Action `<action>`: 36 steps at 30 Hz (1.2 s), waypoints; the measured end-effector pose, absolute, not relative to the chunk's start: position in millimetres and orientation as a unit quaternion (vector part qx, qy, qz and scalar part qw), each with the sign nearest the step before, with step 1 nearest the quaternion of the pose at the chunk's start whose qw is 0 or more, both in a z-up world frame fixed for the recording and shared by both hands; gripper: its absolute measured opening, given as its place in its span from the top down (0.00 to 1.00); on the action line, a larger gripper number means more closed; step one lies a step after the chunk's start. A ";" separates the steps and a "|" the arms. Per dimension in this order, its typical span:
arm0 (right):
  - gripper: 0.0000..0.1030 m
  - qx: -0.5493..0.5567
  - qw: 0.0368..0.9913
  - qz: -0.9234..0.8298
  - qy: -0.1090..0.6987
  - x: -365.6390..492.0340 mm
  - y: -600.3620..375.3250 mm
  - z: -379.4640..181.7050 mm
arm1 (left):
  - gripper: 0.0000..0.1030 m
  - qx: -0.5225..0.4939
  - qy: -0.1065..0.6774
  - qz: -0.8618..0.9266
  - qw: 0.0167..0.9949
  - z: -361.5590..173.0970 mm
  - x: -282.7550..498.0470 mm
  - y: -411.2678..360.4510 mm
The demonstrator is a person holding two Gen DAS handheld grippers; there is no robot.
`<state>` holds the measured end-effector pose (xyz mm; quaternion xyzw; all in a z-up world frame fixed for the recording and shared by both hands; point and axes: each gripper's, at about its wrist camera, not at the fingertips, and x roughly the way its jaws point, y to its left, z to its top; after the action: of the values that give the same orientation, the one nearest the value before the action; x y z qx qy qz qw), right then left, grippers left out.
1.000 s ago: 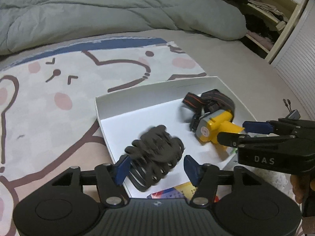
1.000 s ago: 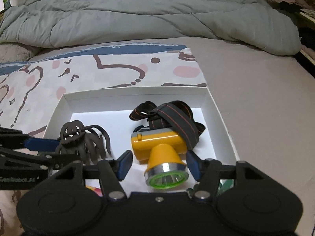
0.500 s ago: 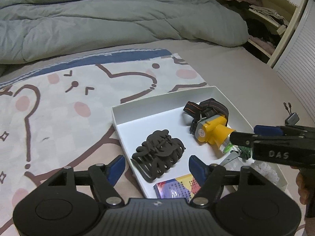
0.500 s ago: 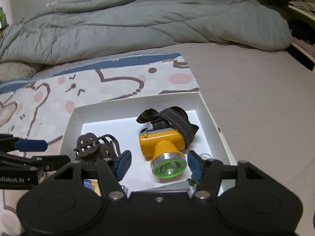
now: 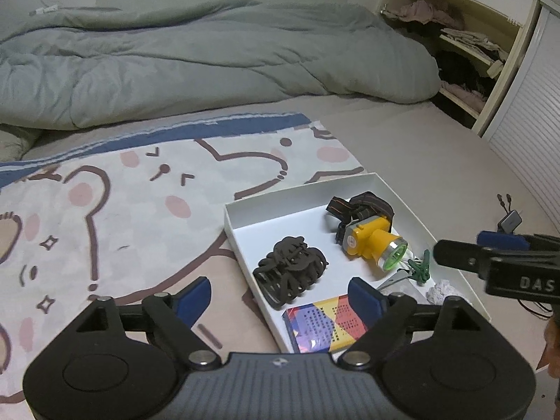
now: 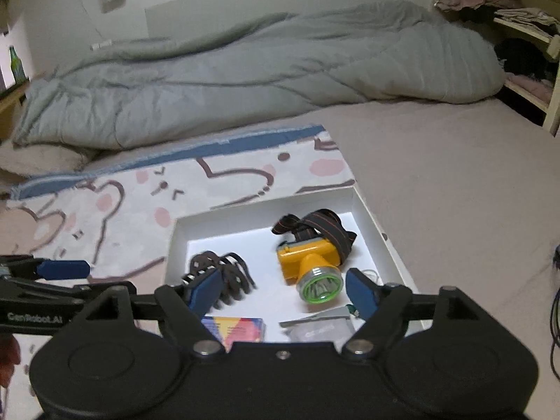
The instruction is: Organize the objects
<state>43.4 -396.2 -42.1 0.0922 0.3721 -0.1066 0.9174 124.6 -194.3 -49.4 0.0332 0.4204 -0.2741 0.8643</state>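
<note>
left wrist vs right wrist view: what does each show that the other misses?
Left wrist only: a green clip and crumpled white wad near the box's right wall, plus a slatted door.
Right wrist only: a green bottle far left.
Both: the dark hair claw, yellow headlamp, colourful booklet, grey duvet, and neither gripper holding anything, jaws opening.

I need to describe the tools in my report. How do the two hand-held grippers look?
Left hand-held gripper and right hand-held gripper look alike: black plastic linkage arms, silver pivot screws, blue finger pads. White lettering runs along the side of each.
</note>
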 end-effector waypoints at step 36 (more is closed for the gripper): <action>0.00 0.072 0.920 -0.199 0.330 -81.1 -334.2 -14.3 | 0.00 0.099 0.369 -0.228 0.895 -12.6 37.6 -122.4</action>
<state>-81.1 -334.2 -14.3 0.0717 0.3304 -0.1994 0.9198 37.6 -122.4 -12.6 0.0995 0.3690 -0.2284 0.8954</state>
